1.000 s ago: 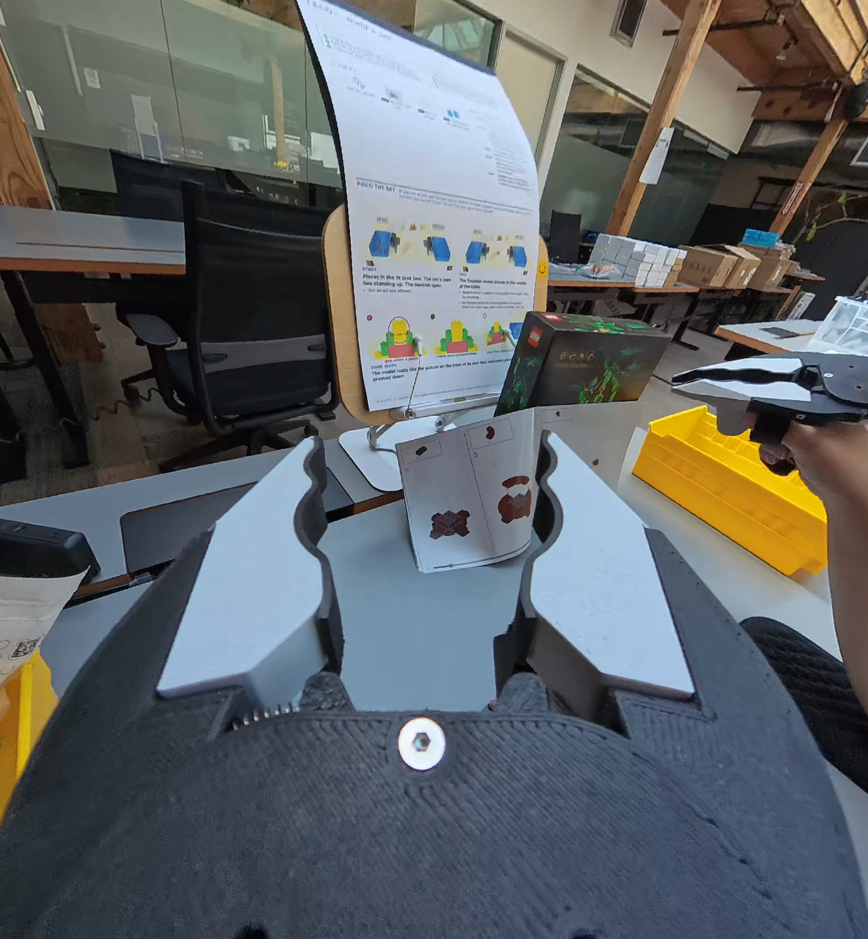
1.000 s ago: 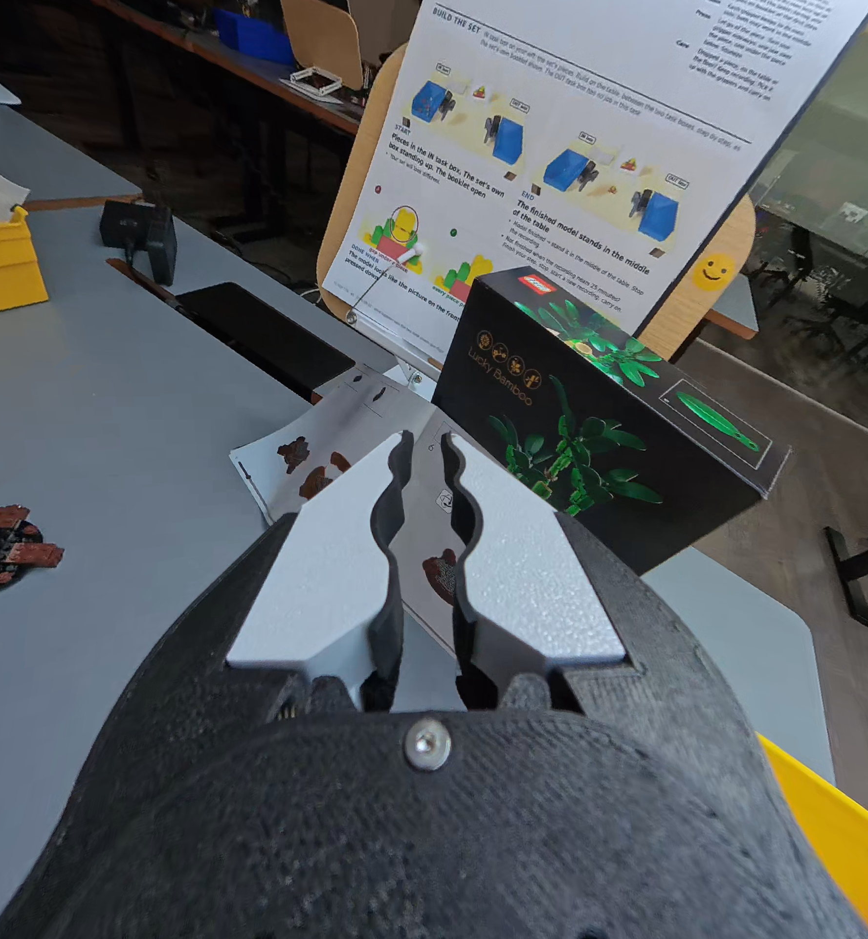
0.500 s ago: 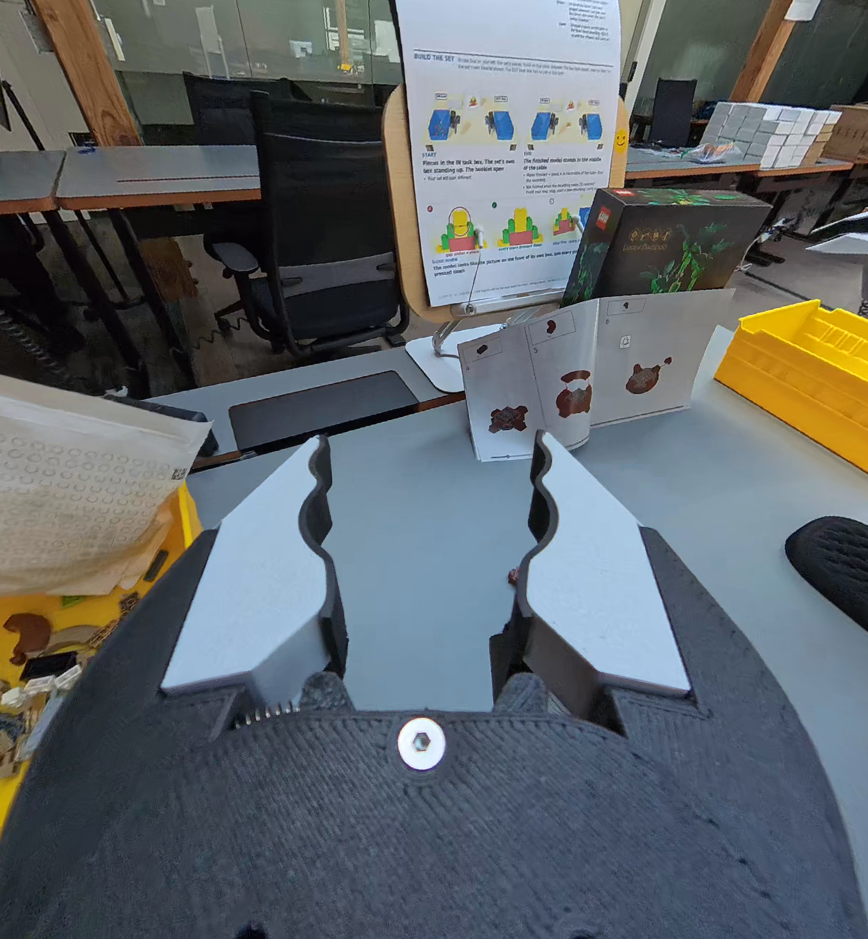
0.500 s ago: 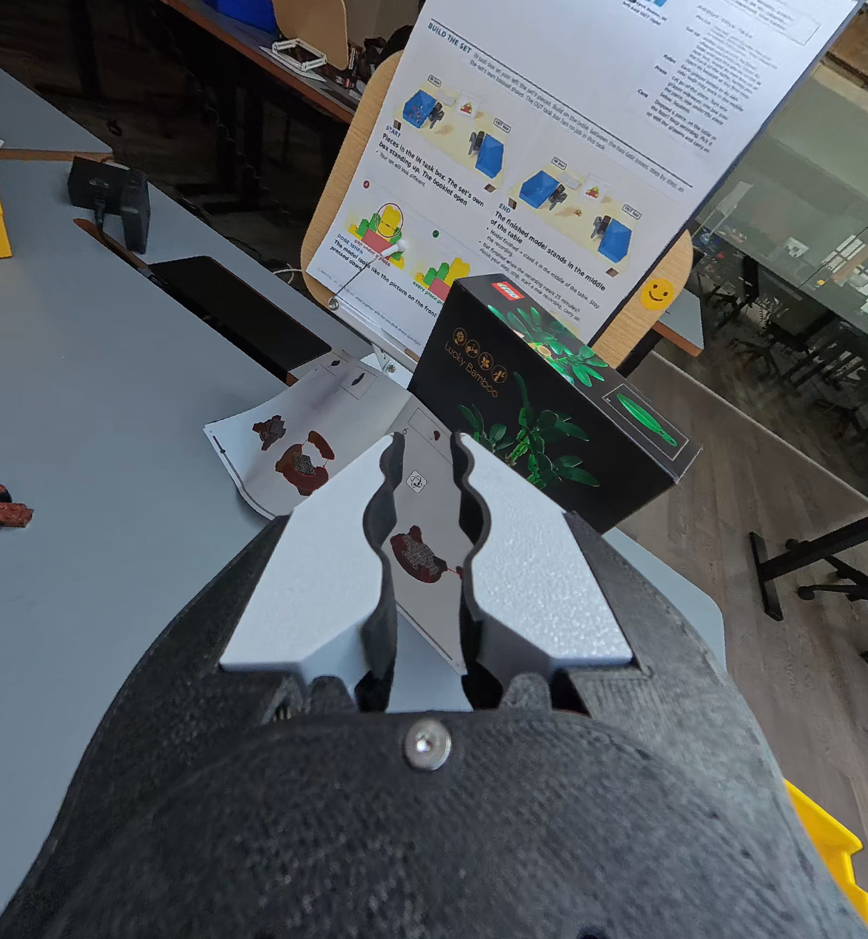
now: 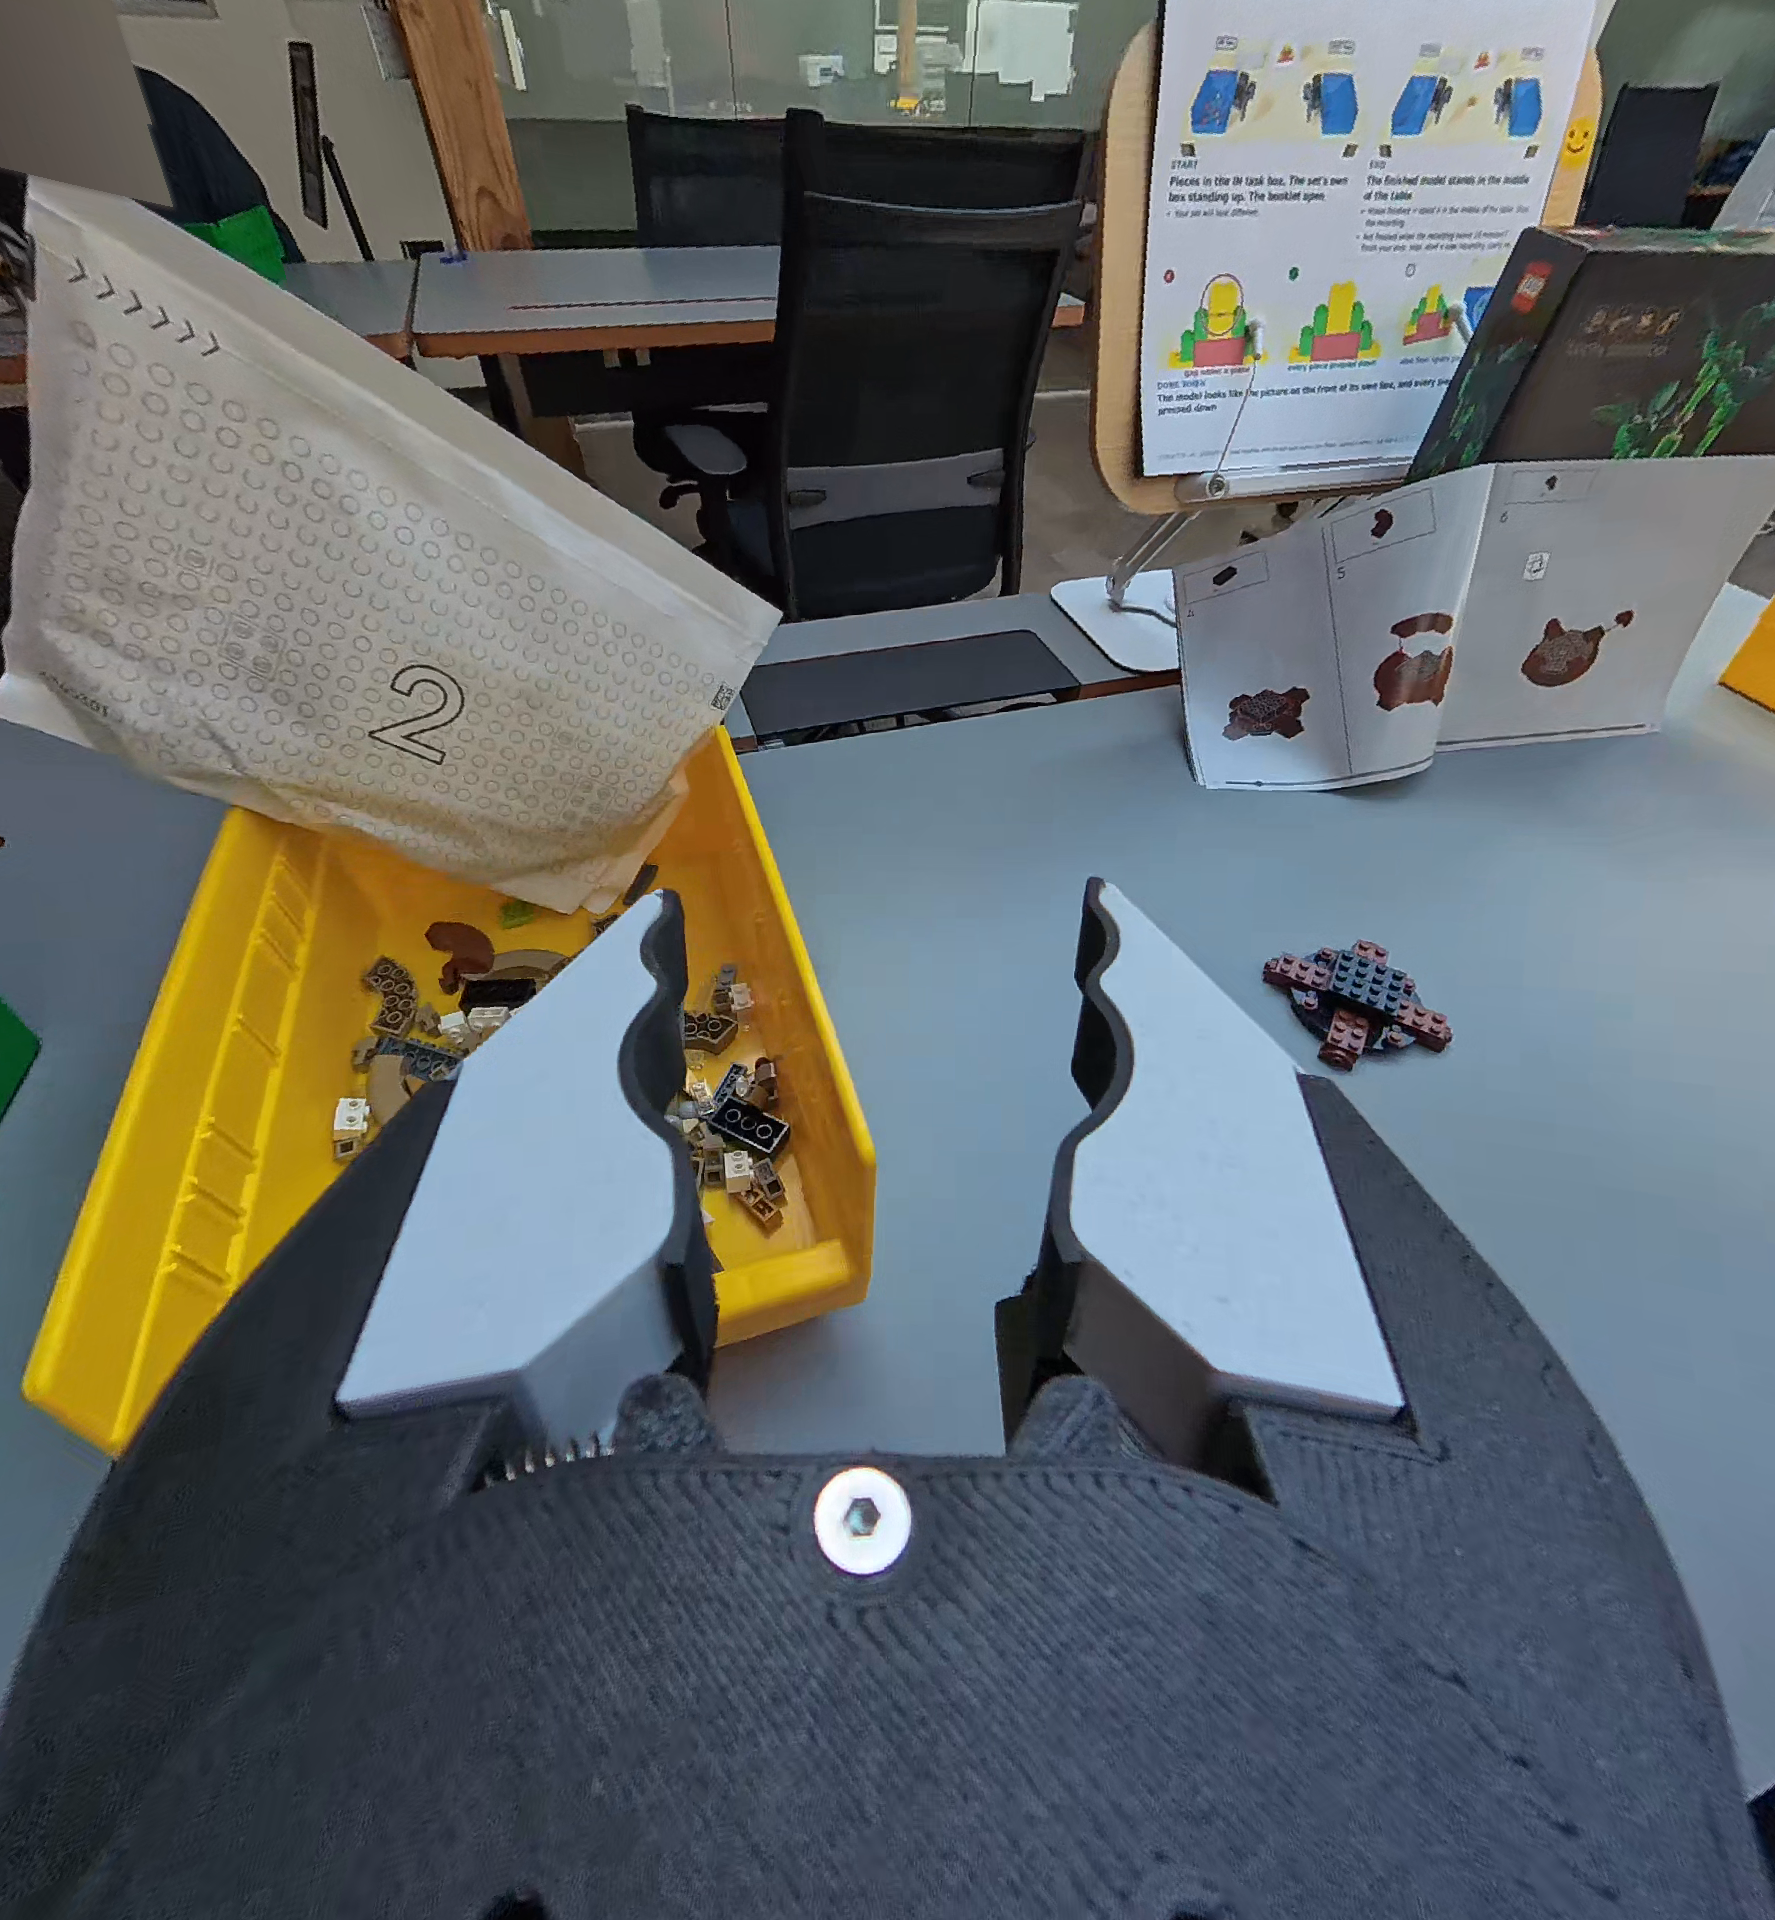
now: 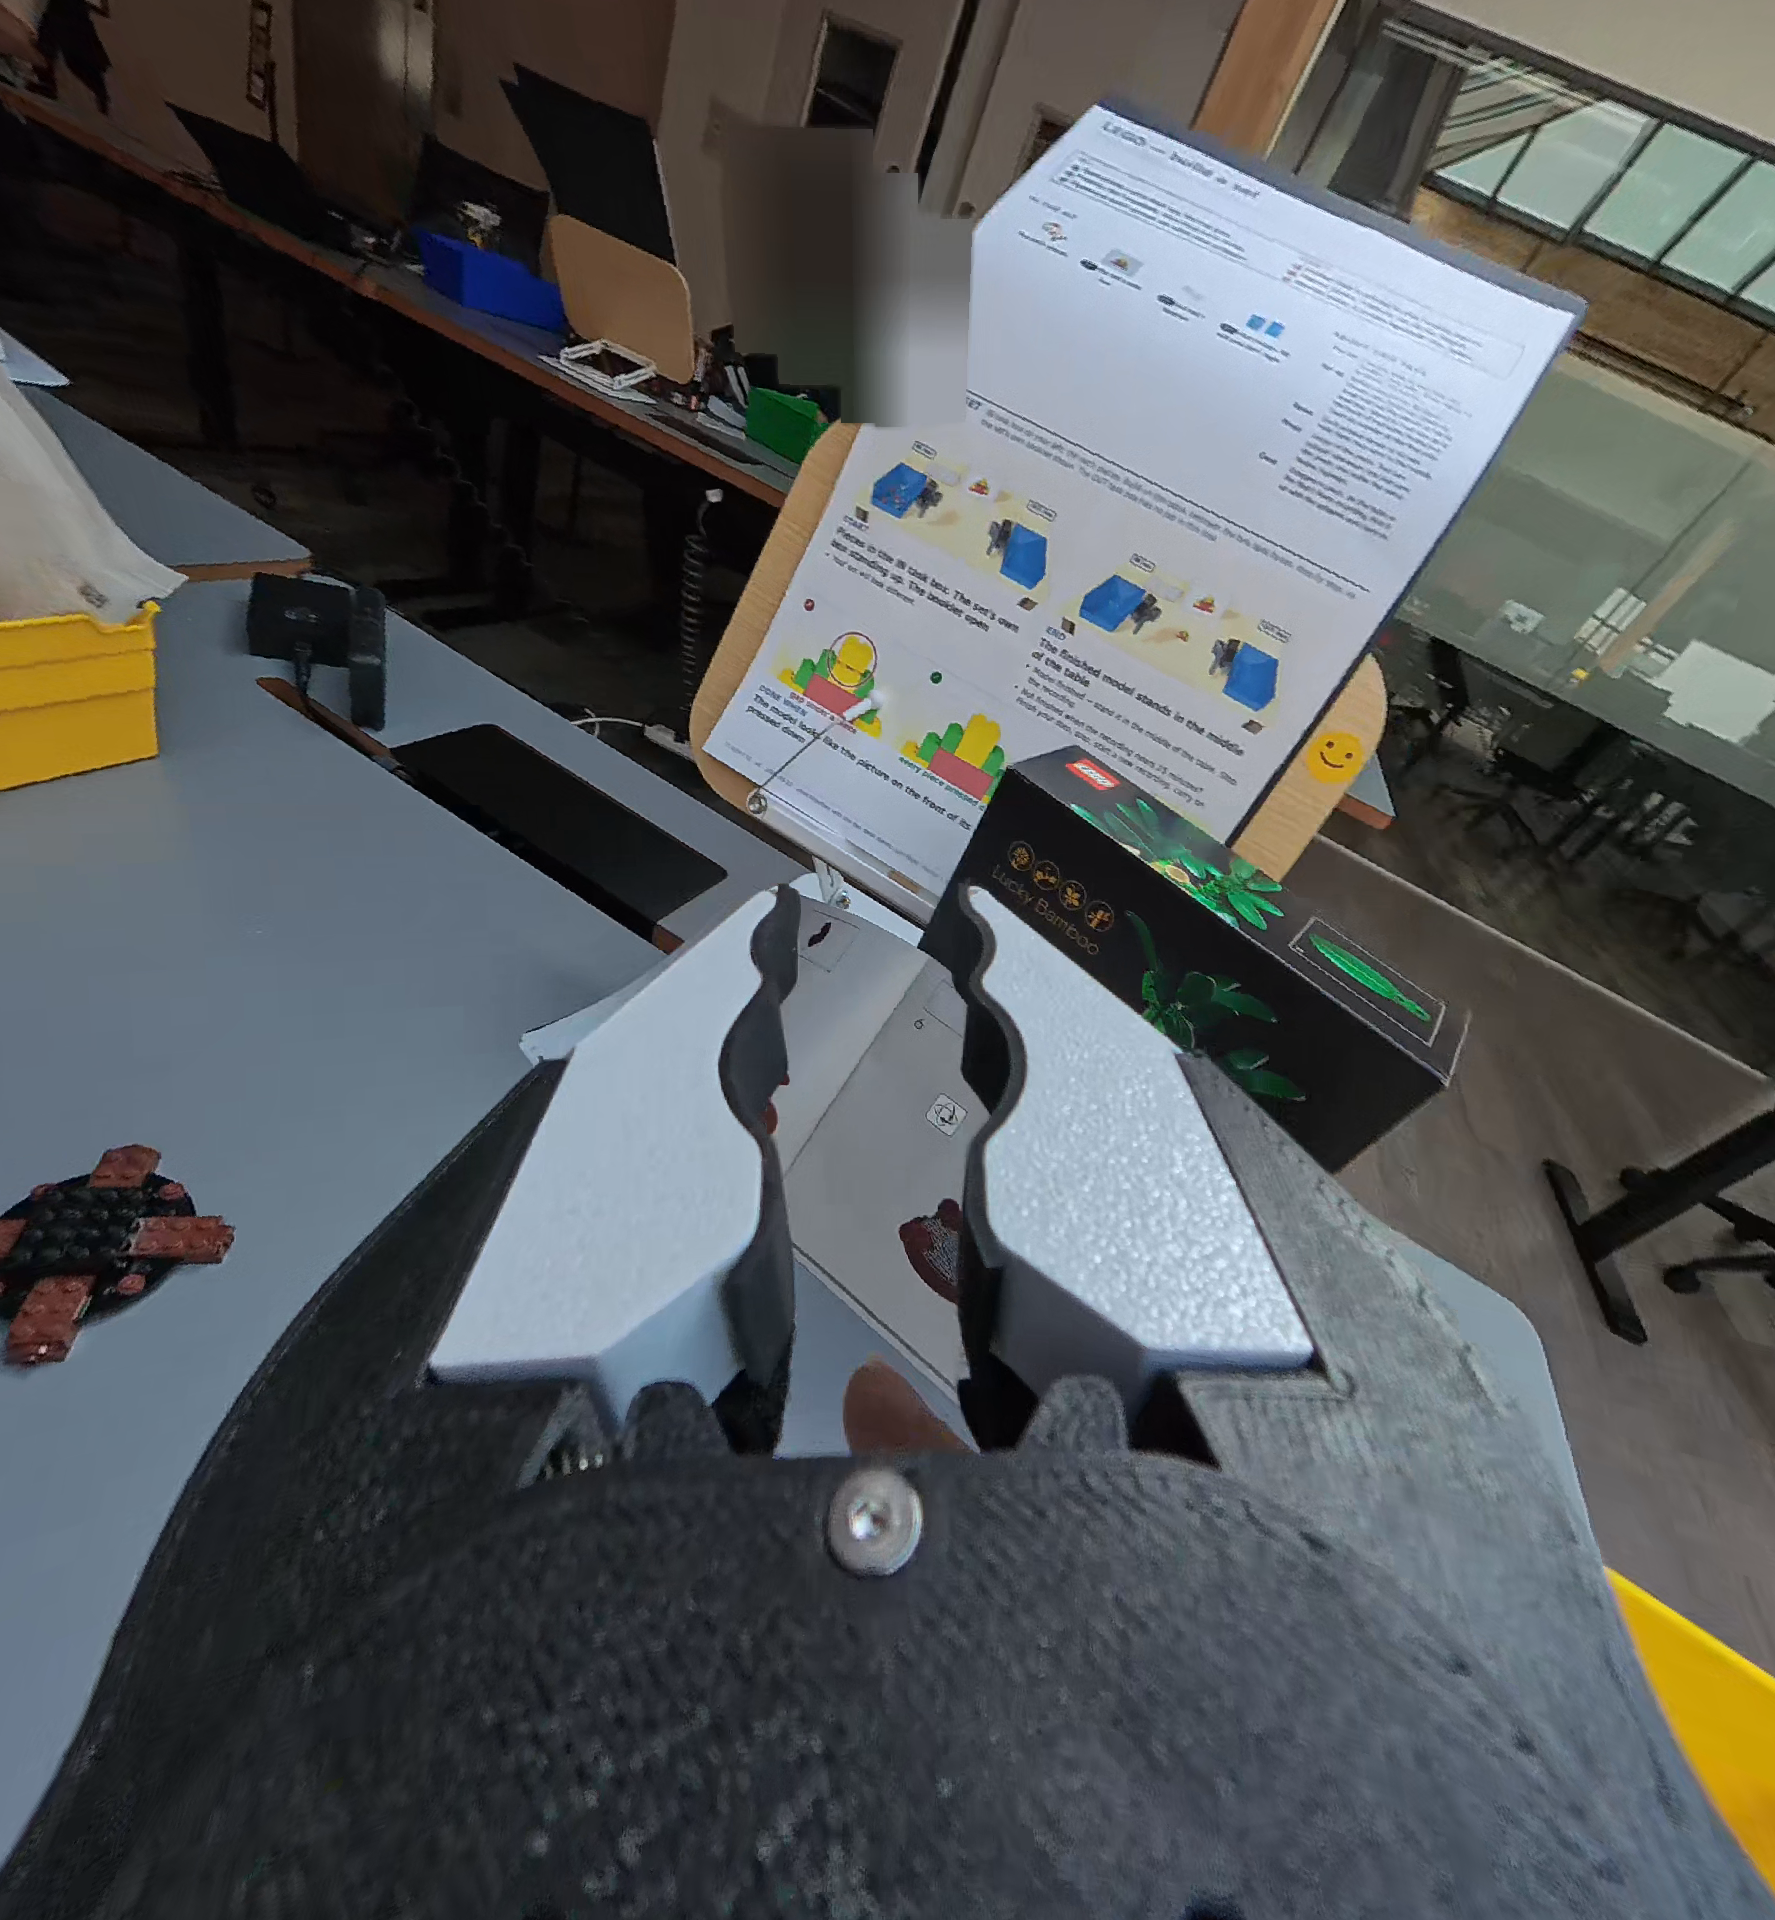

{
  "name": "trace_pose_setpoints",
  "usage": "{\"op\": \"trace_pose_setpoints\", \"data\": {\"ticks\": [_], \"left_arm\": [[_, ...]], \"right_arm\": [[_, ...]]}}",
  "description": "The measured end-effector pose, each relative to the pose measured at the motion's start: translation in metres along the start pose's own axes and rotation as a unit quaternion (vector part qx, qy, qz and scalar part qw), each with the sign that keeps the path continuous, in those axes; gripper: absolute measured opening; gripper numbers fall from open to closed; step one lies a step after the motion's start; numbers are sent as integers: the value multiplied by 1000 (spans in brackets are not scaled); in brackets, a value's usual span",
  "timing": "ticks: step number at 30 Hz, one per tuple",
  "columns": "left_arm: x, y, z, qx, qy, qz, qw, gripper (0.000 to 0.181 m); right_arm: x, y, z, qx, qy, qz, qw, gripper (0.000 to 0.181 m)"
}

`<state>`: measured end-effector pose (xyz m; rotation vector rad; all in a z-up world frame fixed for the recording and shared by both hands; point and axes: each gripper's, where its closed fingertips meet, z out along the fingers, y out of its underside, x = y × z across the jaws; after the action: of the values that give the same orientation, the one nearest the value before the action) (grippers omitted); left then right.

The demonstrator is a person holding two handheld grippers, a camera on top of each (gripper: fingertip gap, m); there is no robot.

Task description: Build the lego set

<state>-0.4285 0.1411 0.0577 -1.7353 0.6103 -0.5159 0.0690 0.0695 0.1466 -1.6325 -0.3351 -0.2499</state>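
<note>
At the far left of the left wrist view a yellow bin (image 5: 239, 1091) sits on the grey table (image 5: 966, 831); loose brown, black and tan bricks (image 5: 717, 1101) lie on its floor, and a white paper parts bag (image 5: 343, 551) printed with a stud pattern and a large numeral leans out of its far end; the left tongs (image 5: 878, 914) hover just above the bin's right wall, spread wide and holding nothing, the left finger over the bricks and the right finger over bare table. To the right, the started model (image 5: 1356, 1003), a dark round base crossed by reddish-brown plates, lies flat on the table just beyond the right fingertip; its plates form a cross, so it has no single long axis. The pieces thus lie left and slightly below the left tongs, which are much the nearer pair; I judge the next pick falls to them.

Further right an open instruction booklet (image 5: 1423, 634) stands against the dark set box (image 5: 1672, 364), which carries a brand logo and green plant artwork; a printed guide sheet (image 6: 1122, 540) stands on a holder behind. The right tongs (image 6: 872, 904) point at the booklet, parted by a narrow gap, gripping nothing; a second yellow bin (image 6: 1745, 1745) shows at the lower right.
</note>
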Motion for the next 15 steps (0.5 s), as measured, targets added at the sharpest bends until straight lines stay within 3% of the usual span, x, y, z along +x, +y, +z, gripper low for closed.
{"op": "trace_pose_setpoints", "data": {"ticks": [3, 9, 15], "left_arm": [[-14, 0, -3, 10, -3, -2, 1000, 74], [-44, -1, -4, 10, -9, 15, 1000, 74], [-95, 4, 10, -75, 38, 47, 995, 63]], "right_arm": [[2, -2, -4, -9, 28, 5, 1000, 29], [-21, -13, 7, -15, -19, 5, 1000, 30], [-52, -32, 33, -8, -56, -28, 998, 30]]}}
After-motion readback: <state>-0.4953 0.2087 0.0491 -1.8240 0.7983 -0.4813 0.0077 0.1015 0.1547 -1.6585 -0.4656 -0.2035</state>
